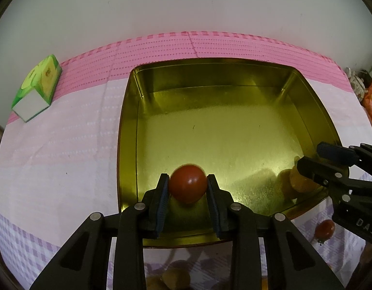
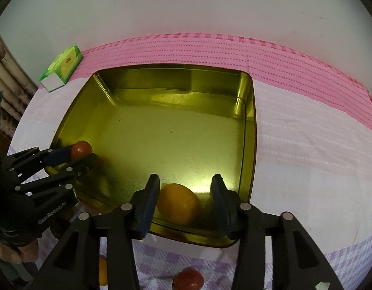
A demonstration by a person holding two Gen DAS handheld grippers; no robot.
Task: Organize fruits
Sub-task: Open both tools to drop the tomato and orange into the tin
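A gold metal tin [image 1: 128,125] [image 2: 250,130] stands open on the cloth. My left gripper [image 1: 188,187] is shut on a red tomato [image 1: 188,186] and holds it over the tin's near left part; it shows in the right wrist view [image 2: 80,155] with the tomato [image 2: 81,149]. My right gripper [image 2: 184,193] is open, its jaws on either side of an orange fruit [image 2: 177,203] lying on the tin's floor by the near wall, a gap on the right side. The orange fruit [image 1: 299,181] and right gripper [image 1: 314,159] show in the left wrist view.
A green tissue box [image 1: 37,89] [image 2: 61,73] lies at the back left by the wall. Loose fruits lie on the cloth in front of the tin: a red tomato [image 1: 325,228] [image 2: 188,279], brownish fruits [image 1: 176,276] and an orange one [image 2: 102,271].
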